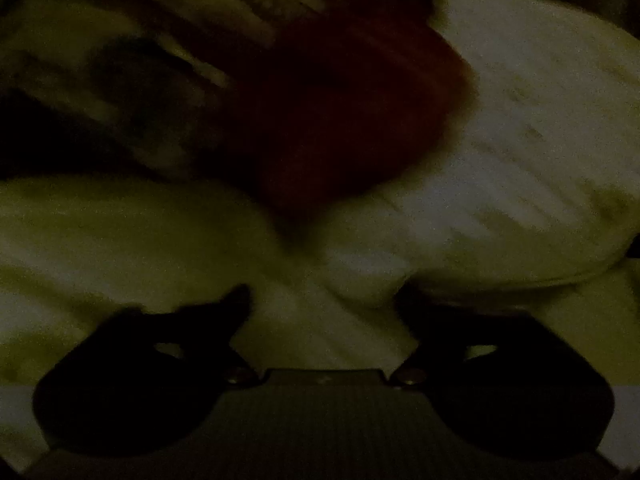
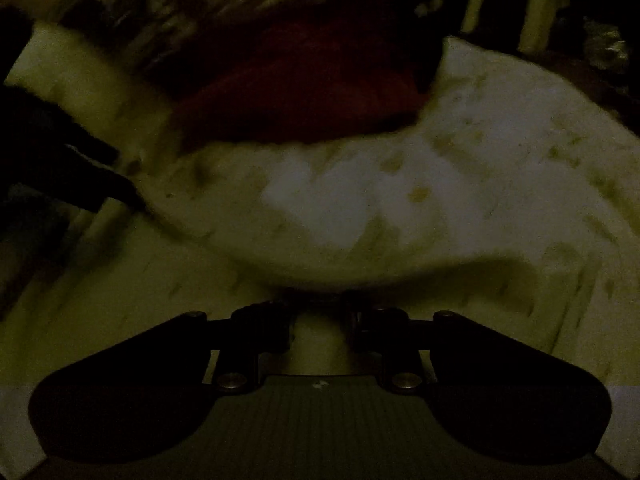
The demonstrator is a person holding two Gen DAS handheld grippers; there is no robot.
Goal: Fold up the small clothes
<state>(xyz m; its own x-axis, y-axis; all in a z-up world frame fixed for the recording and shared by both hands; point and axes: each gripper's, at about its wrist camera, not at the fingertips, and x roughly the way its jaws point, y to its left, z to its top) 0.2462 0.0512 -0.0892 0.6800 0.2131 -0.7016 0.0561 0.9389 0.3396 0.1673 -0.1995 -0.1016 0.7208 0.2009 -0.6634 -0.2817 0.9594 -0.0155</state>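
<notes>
Two grippers work over a dim, blurred bed surface (image 1: 100,240), and the pale printed garment (image 2: 400,184) is the piece in hand. The right gripper (image 2: 320,304) has its fingers drawn together on the near hem of that garment, which bulges up just ahead of the fingertips and spreads toward the far right. The left gripper (image 1: 324,296) stands with its jaws apart, nothing between them; in its view the same pale cloth (image 1: 520,140) lies ahead to the right, with one fold reaching down close to the right fingertip. A dark red garment (image 1: 352,120) lies behind the pale one, its near edge touching or overlapping it, and a striped or patterned cloth (image 2: 200,12) sits farther back; the light is too poor to tell what it is. Judging from this, the main risk is a one-sided pull: with only the right claw holding, the hem may twist or bunch instead of folding flat. The red piece could also drag along if the layers cling, and the thin pinch might slip off soft fabric.
</notes>
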